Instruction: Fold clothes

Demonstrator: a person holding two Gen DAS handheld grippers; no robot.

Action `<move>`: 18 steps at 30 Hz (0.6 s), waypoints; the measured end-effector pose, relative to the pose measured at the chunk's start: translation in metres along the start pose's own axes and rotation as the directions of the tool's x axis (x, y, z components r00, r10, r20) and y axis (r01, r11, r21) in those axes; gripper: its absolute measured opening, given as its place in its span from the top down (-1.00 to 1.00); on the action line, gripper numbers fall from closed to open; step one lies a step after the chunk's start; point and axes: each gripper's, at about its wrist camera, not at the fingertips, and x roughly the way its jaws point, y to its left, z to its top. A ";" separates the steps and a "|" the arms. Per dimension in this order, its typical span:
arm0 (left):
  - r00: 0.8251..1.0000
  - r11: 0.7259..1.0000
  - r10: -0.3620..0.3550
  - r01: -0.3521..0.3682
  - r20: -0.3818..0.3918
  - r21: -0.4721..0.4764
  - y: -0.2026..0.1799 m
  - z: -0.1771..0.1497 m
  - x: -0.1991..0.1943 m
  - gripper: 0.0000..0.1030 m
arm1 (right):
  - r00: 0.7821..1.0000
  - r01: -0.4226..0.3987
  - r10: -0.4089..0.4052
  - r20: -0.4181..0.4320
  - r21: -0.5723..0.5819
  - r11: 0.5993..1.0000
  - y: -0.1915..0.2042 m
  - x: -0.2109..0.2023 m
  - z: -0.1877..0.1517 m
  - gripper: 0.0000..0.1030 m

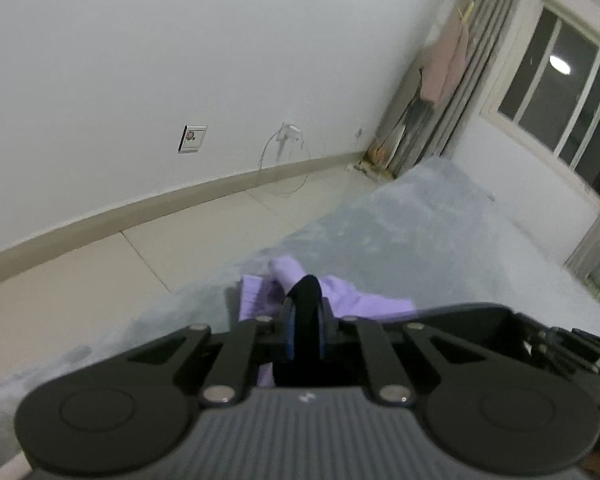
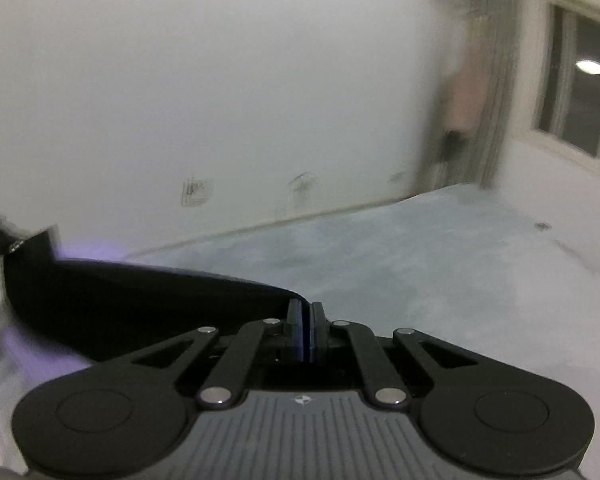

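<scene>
Pale grey bedspread (image 1: 440, 232) is filling the lower right of both views, w/ white wall and a dark window (image 1: 560, 104) behind it at the upper right.

Left wrist view first: your left gripper (image 1: 305, 320) is sitting bottom centre, jaws narrow and pinching a black piece of fabric (image 1: 308, 292) that's bulging up between the pads. Just past the tips, the purple garment (image 1: 340, 300) is lying crumpled on the bedspread, running left-to-right across the frame from centre toward centre-right, so its long axis is lying crosswise to your fingers, not along them.

Right wrist view is blurring, so you're reading less here. Your right gripper (image 2: 305, 332) is showing bottom centre w/ pads pressed together and a black fabric edge (image 2: 148, 300) appears caught at the tips; that dark cloth is stretching away to the lower left of frame. A faint purple smear is showing at far left, prob. the same garment, can't tell for sure.

So the cloth is lying off to the left of your right gripper and straight ahead of your left one. Left hand is the nearer one to the purple piece. Judging by that, the fold is hinging on keeping the black span taut between both grips.
</scene>
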 end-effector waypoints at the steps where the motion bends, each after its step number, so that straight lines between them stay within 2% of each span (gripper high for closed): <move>1: 1.000 1.000 0.002 -0.002 -0.007 -0.017 0.002 0.000 0.002 0.53 | 0.999 0.034 -0.033 -0.004 0.008 0.999 0.000 0.004 0.001 0.90; 2: 1.000 1.000 0.017 -0.017 -0.012 -0.025 0.004 -0.001 0.004 0.33 | 0.998 0.025 -0.025 -0.052 0.000 1.000 0.002 0.013 -0.001 0.85; 3: 0.999 0.999 0.035 -0.036 -0.018 -0.031 0.006 -0.001 0.006 0.00 | 0.995 0.016 -0.017 -0.099 -0.008 1.000 0.004 0.021 -0.003 0.80; 4: 0.999 0.999 0.041 -0.041 -0.010 -0.033 0.007 -0.002 0.006 0.00 | 0.990 0.007 -0.009 -0.143 -0.015 1.000 0.007 0.029 -0.005 0.64; 5: 0.999 0.999 0.040 -0.040 0.003 -0.027 0.007 -0.001 0.003 0.00 | 0.988 0.007 -0.010 -0.153 -0.018 1.000 0.009 0.031 -0.008 0.50; 7: 0.999 0.999 0.038 -0.038 0.028 -0.017 0.005 0.001 -0.002 0.00 | 0.993 0.039 -0.039 -0.111 -0.002 0.999 0.009 0.022 -0.015 0.42; 8: 0.998 0.999 0.038 -0.038 0.040 -0.011 0.004 0.002 -0.005 0.00 | 0.995 0.030 -0.028 -0.100 0.012 0.999 0.008 0.019 -0.016 0.42; 10: 0.998 0.999 0.038 -0.039 0.048 0.004 0.002 0.002 -0.007 0.05 | 0.995 -0.064 0.067 -0.074 0.040 0.997 0.010 0.009 -0.016 0.42; 12: 0.999 0.999 0.027 -0.027 0.036 0.023 -0.001 0.001 -0.006 0.11 | 0.981 -0.190 0.191 -0.043 0.017 0.982 0.019 -0.006 -0.022 0.35; 13: 1.000 0.999 0.018 -0.019 0.026 0.037 -0.003 0.000 -0.005 0.24 | 0.979 -0.199 0.199 -0.039 -0.012 0.980 0.024 -0.010 -0.025 0.28; 15: 1.000 0.997 0.006 -0.006 0.003 0.077 -0.009 -0.004 -0.003 0.31 | 0.976 -0.215 0.213 -0.031 -0.067 0.974 0.035 -0.018 -0.030 0.24; 18: 0.999 0.986 0.025 -0.017 -0.044 0.167 -0.023 -0.013 0.006 0.34 | 0.986 -0.149 0.150 -0.067 0.015 0.989 0.017 -0.022 -0.045 0.23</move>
